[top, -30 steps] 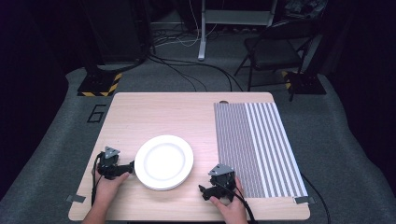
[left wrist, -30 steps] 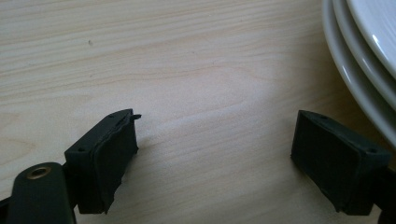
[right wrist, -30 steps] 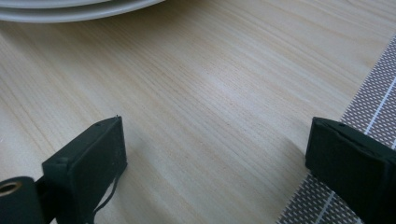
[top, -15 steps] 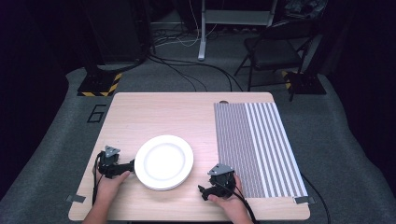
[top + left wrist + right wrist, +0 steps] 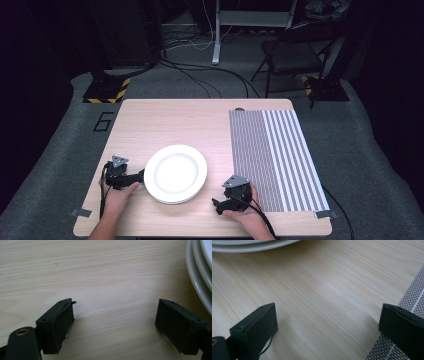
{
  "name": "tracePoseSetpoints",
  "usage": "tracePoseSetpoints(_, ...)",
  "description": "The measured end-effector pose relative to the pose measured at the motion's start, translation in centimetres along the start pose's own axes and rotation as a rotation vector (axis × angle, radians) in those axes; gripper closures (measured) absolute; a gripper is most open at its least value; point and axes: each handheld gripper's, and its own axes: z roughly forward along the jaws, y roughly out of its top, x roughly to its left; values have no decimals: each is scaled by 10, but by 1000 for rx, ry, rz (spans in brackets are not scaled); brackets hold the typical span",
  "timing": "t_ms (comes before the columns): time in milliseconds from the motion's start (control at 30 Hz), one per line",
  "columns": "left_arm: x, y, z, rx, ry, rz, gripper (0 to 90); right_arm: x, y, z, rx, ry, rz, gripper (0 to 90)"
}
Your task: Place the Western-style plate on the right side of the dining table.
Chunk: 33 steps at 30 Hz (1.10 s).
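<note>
A stack of white plates (image 5: 175,173) rests on the wooden table (image 5: 170,120), near its front edge. My left gripper (image 5: 135,176) lies low on the table just left of the stack, jaws wide open over bare wood, the plates' rims (image 5: 197,277) beside its right jaw. My right gripper (image 5: 220,204) sits to the right of the stack, near the front edge, also open with nothing between its jaws. In the right gripper view the plates (image 5: 249,246) lie ahead at the top left and the striped mat (image 5: 412,302) runs under the right jaw.
A grey and white striped mat (image 5: 272,155) covers the right part of the table. Beyond the table stand a folding chair (image 5: 292,55), a metal stand (image 5: 217,35) and cables on the grey floor. Tape tabs mark the table's front corners.
Both hands have stayed nearly still; the right gripper has shifted very slightly.
</note>
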Motion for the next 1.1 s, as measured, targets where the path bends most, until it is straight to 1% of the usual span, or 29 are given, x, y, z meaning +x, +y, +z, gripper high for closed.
tracePoseSetpoints(67, 0, 0, 0, -2, 4, -2, 152, 0, 0, 0, 0, 0, 0, 13)
tracePoseSetpoints(100, 0, 0, 0, 6, 7, 5, 152, 0, 0, 0, 0, 0, 0, 14)
tracePoseSetpoints(167, -1, 2, -1, 13, 15, -8, 164, 0, 0, 0, -1, -1, 0, 20)
tracePoseSetpoints(200, -1, 2, -1, 18, 25, -17, 178, -1, 0, -1, -5, -5, -19, 36)
tracePoseSetpoints(233, -2, 3, -3, 30, 25, -19, 199, -1, -1, -2, -8, -10, 0, 61)
tracePoseSetpoints(267, -2, 4, -4, 34, 22, -27, 232, -1, -1, -3, -14, -20, 8, 98)
tracePoseSetpoints(300, -1, 4, -6, 36, 16, -42, 255, -1, -1, -3, -29, -26, 15, 157)
tracePoseSetpoints(333, 0, 4, -7, 38, 5, -60, 261, -2, -2, -5, -34, -35, 20, 195)
tracePoseSetpoints(400, 1, 3, -12, 38, -7, -74, 293, -2, -2, -6, -41, -47, 43, 235)
tracePoseSetpoints(467, 2, 5, -21, 20, -28, -81, 350, 0, 2, -9, -51, -53, 42, 265)
tracePoseSetpoints(500, 2, 5, -21, 20, -28, -81, 361, 0, 2, -9, -51, -53, 42, 265)
tracePoseSetpoints(533, 1, 6, -24, 14, -36, -92, 366, 1, 6, -11, -55, -54, 46, 315)
tracePoseSetpoints(567, 2, 7, -27, 6, -38, -97, 366, 1, 6, -11, -55, -54, 46, 315)
tracePoseSetpoints(667, 0, 12, -34, -10, -23, -93, 379, 1, 15, -15, -56, -65, 50, 412)
tracePoseSetpoints(700, -1, 14, -35, -5, -31, -99, 386, 0, 18, -17, -50, -70, 63, 467)
tracePoseSetpoints(767, -3, 17, -36, 3, -57, -109, 397, -2, 25, -21, -54, -72, 90, 479)
tracePoseSetpoints(800, -4, 18, -38, 0, -61, -112, 402, -3, 28, -22, -59, -74, 100, 482)
tracePoseSetpoints(833, -5, 19, -39, -6, -59, -108, 402, -5, 32, -22, -71, -84, 96, 488)
tracePoseSetpoints(867, -6, 21, -41, -4, -62, -105, 403, -6, 35, -23, -77, -79, 106, 494)
tracePoseSetpoints(900, -7, 22, -42, -3, -66, -105, 403, -6, 39, -22, -70, -62, 111, 499)
tracePoseSetpoints(933, -8, 24, -43, 1, -64, -96, 406, -7, 42, -22, -60, -43, 120, 505)
tracePoseSetpoints(1000, -9, 28, -46, 5, -59, -83, 416, -8, 48, -21, -70, -25, 126, 512)
tracePoseSetpoints(1033, -10, 30, -47, -4, -59, -85, 429, -7, 51, -21, -77, -23, 127, 515)
tracePoseSetpoints(1067, -11, 32, -49, -6, -70, -98, 434, -8, 54, -21, -82, -22, 120, 515)
tracePoseSetpoints(1100, -11, 33, -49, -12, -75, -100, 449, -8, 56, -20, -90, -19, 115, 516)
